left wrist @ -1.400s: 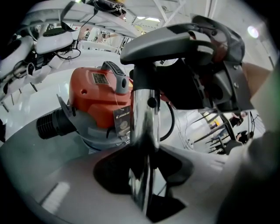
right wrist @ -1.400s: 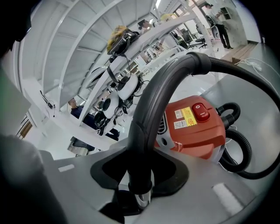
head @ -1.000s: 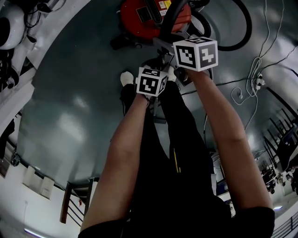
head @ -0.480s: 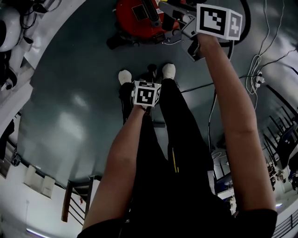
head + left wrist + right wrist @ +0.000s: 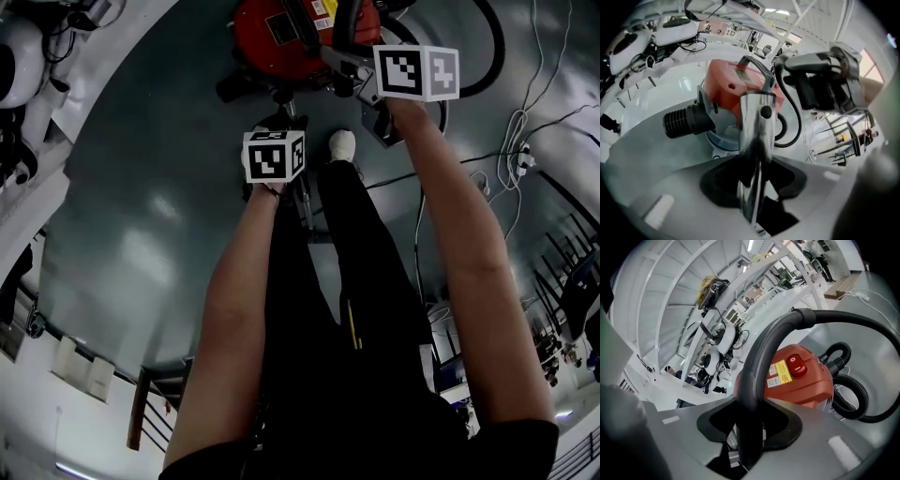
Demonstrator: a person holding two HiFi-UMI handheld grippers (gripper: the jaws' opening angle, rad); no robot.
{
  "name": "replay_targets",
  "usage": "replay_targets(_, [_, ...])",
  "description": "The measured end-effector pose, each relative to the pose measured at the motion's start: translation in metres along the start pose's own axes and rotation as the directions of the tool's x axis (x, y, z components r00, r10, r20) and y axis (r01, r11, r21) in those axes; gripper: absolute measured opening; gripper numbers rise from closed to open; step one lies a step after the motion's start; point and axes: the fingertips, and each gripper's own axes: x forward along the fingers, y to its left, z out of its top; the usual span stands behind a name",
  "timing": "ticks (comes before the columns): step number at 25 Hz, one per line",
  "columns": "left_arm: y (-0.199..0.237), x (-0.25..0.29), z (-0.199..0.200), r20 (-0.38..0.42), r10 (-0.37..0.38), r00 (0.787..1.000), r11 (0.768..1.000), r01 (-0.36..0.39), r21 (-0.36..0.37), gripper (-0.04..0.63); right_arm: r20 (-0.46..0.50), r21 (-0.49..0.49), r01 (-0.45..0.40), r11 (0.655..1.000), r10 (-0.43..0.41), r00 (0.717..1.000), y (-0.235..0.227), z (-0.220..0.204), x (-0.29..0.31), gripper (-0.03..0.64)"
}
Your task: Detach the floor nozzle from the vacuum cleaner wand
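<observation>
Now: left gripper [image 5: 752,187] clamped on wand [image 5: 757,122], shifted nearer vacuum [image 5: 801,376] than a moment ago; right gripper [image 5: 747,427] clamped on hose bend [image 5: 759,357]; nozzle unseen, separation presumably pending.

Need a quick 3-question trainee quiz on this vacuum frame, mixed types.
1. True or false: the left hand-held gripper grips the shiny metal wand.
2. The right hand-held gripper holds: A) the curved dark handle B) a power cable C) nothing
3. Fill in: the vacuum body is ____ in colour.
Key: 1 true; 2 A; 3 red.
</observation>
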Motion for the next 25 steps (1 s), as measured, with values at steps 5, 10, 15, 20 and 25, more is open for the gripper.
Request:
replay_targets(5, [0.015, -0.008, 0.033, 0.061, 0.029, 0.998, 0.999, -0.027, -0.029, 0.158, -0.065, -0.006, 0.014, 1.000, -0.014, 0.998, -0.006, -0.030, 0.009, 0.147])
replay_targets(10, [0.041, -0.018, 0.061, 0.092, 0.107, 0.990, 0.992, -0.100, -0.080, 0.160, -0.042, -0.028, 0.051, 0.998, -0.052, 0.998, -0.009, -0.036, 0.012, 0.146])
replay_targets(15, [0.059, -0.027, 0.073, 0.093, 0.173, 0.980, 0.979, -0.162, -0.120, 0.160, -0.053, -0.031, 0.086, 0.996, -0.088, 0.995, -0.016, -0.049, 0.009, 0.146])
replay_targets(20, [0.062, -0.033, 0.088, 0.059, 0.197, 0.979, 0.973, -0.188, -0.130, 0.160, -0.049, -0.028, 0.105, 0.994, -0.106, 0.993, -0.022, -0.062, 0.008, 0.146])
replay_targets(25, [0.061, -0.054, 0.093, 0.105, 0.243, 0.964, 0.966, -0.231, -0.113, 0.159, -0.044, -0.037, 0.118, 0.992, -0.119, 0.992, -0.024, -0.068, 0.007, 0.146])
